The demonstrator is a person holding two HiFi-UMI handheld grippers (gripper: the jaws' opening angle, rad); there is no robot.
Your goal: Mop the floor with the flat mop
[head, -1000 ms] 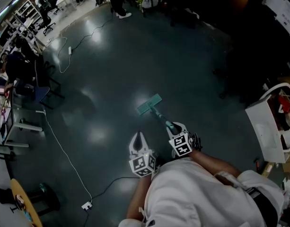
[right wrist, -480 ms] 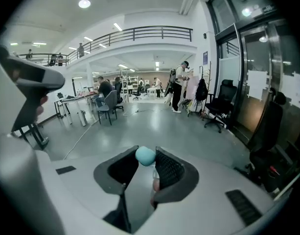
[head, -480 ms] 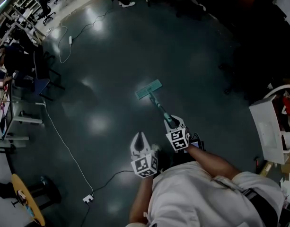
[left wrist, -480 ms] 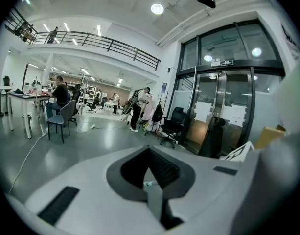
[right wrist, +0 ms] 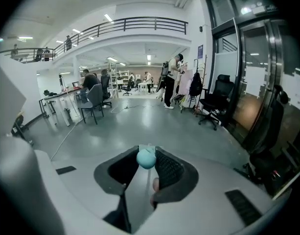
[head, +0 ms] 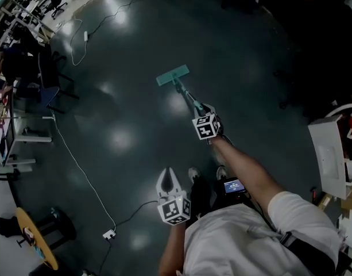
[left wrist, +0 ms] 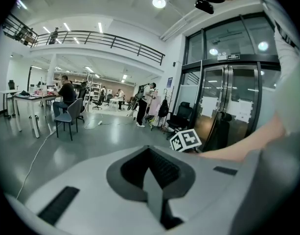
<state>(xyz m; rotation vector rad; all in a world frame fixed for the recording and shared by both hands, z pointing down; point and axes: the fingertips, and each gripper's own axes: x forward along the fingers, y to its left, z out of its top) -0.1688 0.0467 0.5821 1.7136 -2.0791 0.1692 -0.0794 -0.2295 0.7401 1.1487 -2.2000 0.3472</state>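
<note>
A flat mop with a teal head lies on the dark floor ahead of me, its handle slanting back to my right hand. My right gripper is stretched forward and shut on the handle. In the right gripper view the teal end of the handle sits between the jaws of the right gripper. My left gripper hangs near my body, shut, with nothing in it. The left gripper shows its jaws closed together in its own view.
A white cable runs over the floor at the left to a power strip. Desks and chairs stand at the far left. A white cart stands at the right. My shoes are just behind the mop.
My right arm has stretched forward and pushed the mop head further away across the floor. The left gripper has stayed near my body.
</note>
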